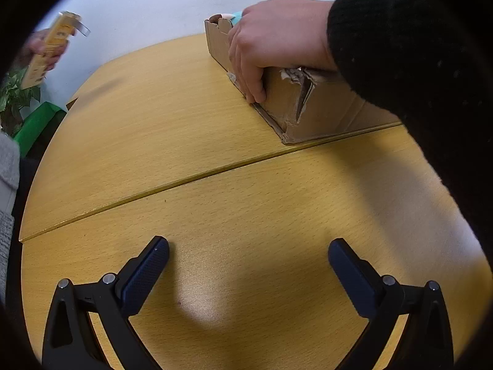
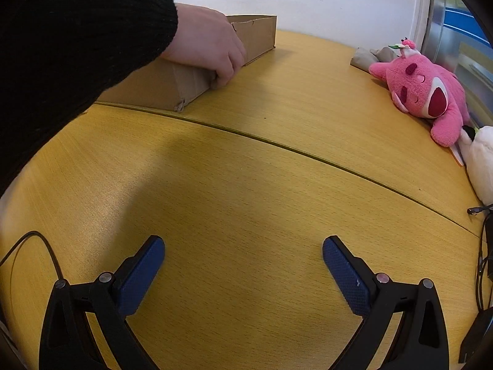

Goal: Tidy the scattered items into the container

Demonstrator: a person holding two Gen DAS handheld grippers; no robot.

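Observation:
A torn cardboard box (image 1: 320, 117) stands on the far part of the wooden table (image 1: 185, 160); it also shows in the right wrist view (image 2: 160, 86). A bare hand (image 1: 271, 46) in a black sleeve grips its rim, also seen in the right wrist view (image 2: 206, 46). Items inside barely peek over the far rim (image 1: 234, 17). A pink plush toy (image 2: 425, 89) and a white plush (image 2: 480, 160) lie at the table's right edge. My left gripper (image 1: 248, 257) is open and empty above the table. My right gripper (image 2: 243, 256) is open and empty too.
A seam (image 2: 277, 145) crosses the tabletop. A crumpled grey-brown item (image 2: 369, 57) lies behind the pink plush. Cables (image 2: 483, 246) run along the right edge. Another person's hand holds a yellow box (image 1: 52, 49) at far left, near a plant (image 1: 15, 98).

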